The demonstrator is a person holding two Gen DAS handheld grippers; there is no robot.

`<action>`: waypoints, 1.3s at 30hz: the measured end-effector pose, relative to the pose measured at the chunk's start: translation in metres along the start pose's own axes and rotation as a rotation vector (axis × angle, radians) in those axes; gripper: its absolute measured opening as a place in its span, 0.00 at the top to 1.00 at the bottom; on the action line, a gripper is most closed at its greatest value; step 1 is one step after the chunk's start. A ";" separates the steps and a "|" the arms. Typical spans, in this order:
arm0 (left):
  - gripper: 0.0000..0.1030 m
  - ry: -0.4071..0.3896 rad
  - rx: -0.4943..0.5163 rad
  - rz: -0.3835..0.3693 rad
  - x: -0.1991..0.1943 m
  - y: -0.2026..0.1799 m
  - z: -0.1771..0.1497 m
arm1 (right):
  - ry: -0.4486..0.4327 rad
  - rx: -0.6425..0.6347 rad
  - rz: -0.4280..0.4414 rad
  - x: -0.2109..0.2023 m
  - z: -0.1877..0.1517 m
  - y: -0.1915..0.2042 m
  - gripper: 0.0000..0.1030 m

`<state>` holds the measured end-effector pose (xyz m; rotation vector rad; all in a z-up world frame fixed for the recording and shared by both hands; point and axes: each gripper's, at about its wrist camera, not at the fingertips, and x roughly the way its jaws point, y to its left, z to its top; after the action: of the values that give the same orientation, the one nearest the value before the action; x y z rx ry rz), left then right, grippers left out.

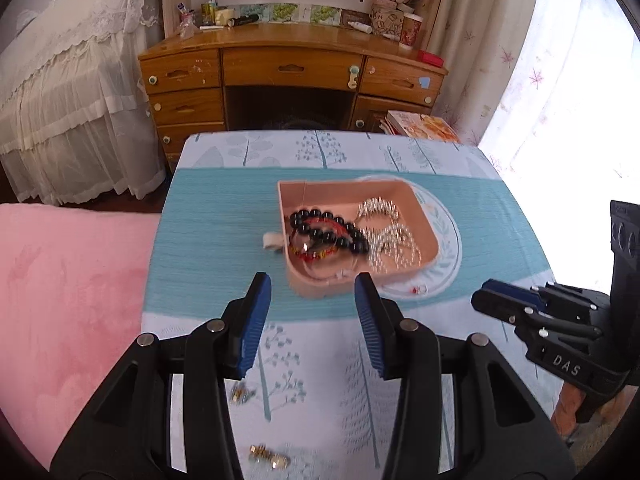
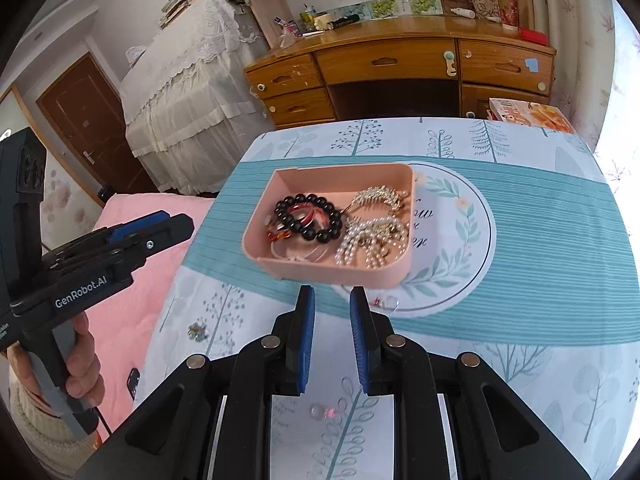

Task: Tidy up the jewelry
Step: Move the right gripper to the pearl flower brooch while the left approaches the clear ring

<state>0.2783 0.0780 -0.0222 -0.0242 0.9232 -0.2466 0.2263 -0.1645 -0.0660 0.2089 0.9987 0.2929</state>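
Near counter edge: gold earrings (image 1: pixel 269 457), small clear stud (image 2: pixel 322 411) loose on cloth. Left claw (image 1: pixel 312 320) spread, empty; right claw (image 2: pixel 331 334) slightly parted, empty. Mid-counter: pink tray (image 2: pixel 280 270) holding bracelets, pearls. Risk: tiny pieces slipping from pads, rolling off counter.

Readable markings — two confirmed. "GenRobot.AI" stands in white on the side of the left gripper (image 2: pixel 172 226), left of the pink tray (image 2: pixel 336 272). "DAS" stands in white on the side of the right gripper (image 1: pixel 490 300), right of that tray. Script on the round emblem (image 2: pixel 452 236) beside the tray — illegible.
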 end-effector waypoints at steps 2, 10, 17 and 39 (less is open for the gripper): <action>0.61 0.027 0.003 0.000 -0.011 0.007 -0.014 | -0.002 -0.013 0.007 -0.008 -0.010 0.008 0.83; 0.61 0.040 0.035 0.054 -0.040 0.035 -0.079 | -0.002 -0.069 0.051 -0.028 -0.051 0.045 0.74; 0.61 0.073 0.010 0.023 -0.046 0.071 -0.142 | 0.020 -0.112 0.105 -0.024 -0.085 0.079 0.72; 0.61 0.043 -0.010 0.006 -0.032 0.081 -0.220 | 0.152 -0.488 0.137 0.076 -0.168 0.188 0.72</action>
<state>0.1015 0.1823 -0.1404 -0.0253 0.9669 -0.2382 0.0943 0.0448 -0.1572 -0.1926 1.0338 0.6745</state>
